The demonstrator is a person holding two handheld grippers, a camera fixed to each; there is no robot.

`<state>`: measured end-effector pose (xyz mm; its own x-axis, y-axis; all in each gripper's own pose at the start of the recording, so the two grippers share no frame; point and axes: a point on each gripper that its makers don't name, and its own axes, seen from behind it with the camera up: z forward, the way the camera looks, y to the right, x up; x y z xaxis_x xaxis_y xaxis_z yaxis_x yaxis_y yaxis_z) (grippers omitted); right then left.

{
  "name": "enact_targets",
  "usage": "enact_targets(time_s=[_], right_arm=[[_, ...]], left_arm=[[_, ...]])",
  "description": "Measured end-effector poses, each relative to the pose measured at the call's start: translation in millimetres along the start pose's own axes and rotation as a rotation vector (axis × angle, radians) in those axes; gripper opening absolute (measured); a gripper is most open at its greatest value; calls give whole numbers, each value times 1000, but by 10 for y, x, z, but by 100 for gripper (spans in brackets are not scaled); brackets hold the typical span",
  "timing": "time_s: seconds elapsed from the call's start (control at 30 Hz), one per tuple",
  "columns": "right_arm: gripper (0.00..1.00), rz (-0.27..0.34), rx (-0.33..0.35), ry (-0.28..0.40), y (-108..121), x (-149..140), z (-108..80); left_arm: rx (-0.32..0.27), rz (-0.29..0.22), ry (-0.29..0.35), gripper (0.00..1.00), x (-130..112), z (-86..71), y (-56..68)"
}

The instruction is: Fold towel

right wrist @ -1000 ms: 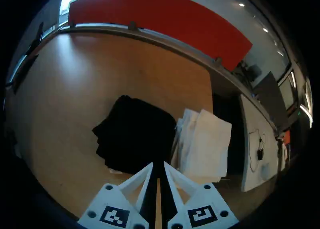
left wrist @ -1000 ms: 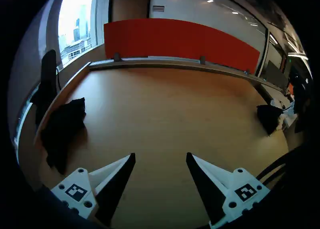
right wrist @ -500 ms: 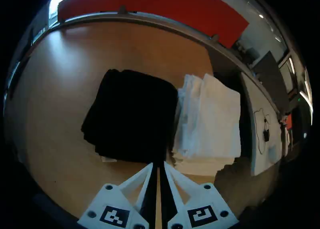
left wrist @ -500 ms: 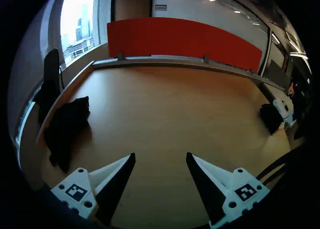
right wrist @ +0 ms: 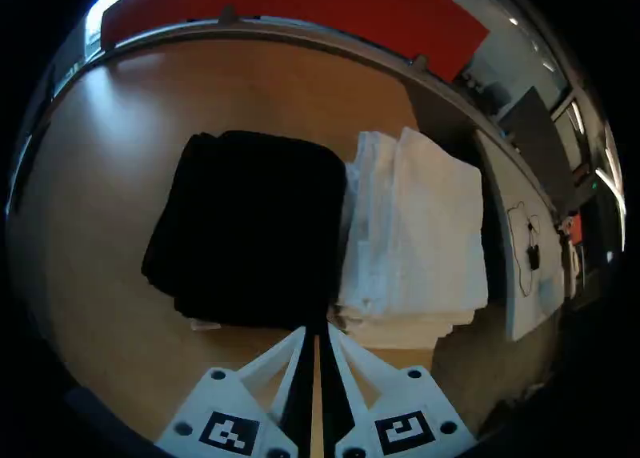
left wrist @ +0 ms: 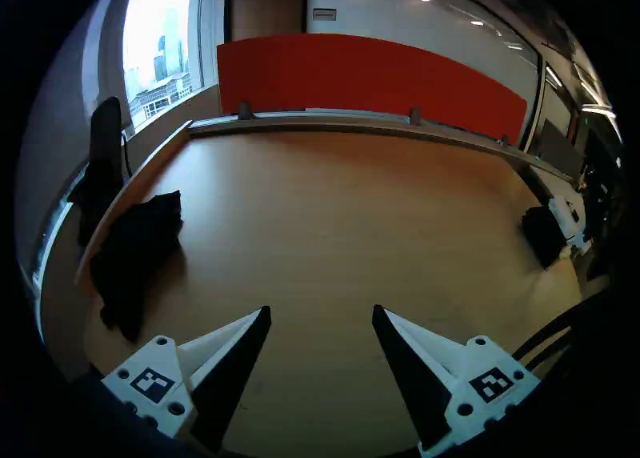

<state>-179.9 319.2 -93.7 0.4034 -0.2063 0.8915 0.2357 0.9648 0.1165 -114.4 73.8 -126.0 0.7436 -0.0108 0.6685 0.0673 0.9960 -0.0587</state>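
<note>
Between folds, apparently: left hand-held gripper (left wrist: 320, 309) wide open, empty, over the bench (left wrist: 344, 210); right hand-held gripper (right wrist: 318, 331) closed, empty, by folded towels (right wrist: 248, 226). Next, likely: fetching the crumpled towel (left wrist: 132, 254).

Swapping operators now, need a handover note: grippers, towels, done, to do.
Left gripper: open, empty, over the table.
Right gripper: shut, empty, just short of the stacks.
Done: black stack and white stack lie folded, side by side.
To do: one loose towel, black, crumpled near the table's edge; likely fold it next and add it to the black stack.
</note>
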Motion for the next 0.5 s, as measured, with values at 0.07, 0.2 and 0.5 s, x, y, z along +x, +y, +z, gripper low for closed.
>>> enact_targets(time_s=[0.07,0.2,0.5], right_arm=[[5,8,-2,-1,11,0,12],[5,17,-3,-2,15,-10,26],[8,38,-19,8,22,-25,5]], left_arm=[[0,-1,0,94,1,1,3],[0,1,-1,94,0,1,4],[-3,1,-1,94,-8,3,2]])
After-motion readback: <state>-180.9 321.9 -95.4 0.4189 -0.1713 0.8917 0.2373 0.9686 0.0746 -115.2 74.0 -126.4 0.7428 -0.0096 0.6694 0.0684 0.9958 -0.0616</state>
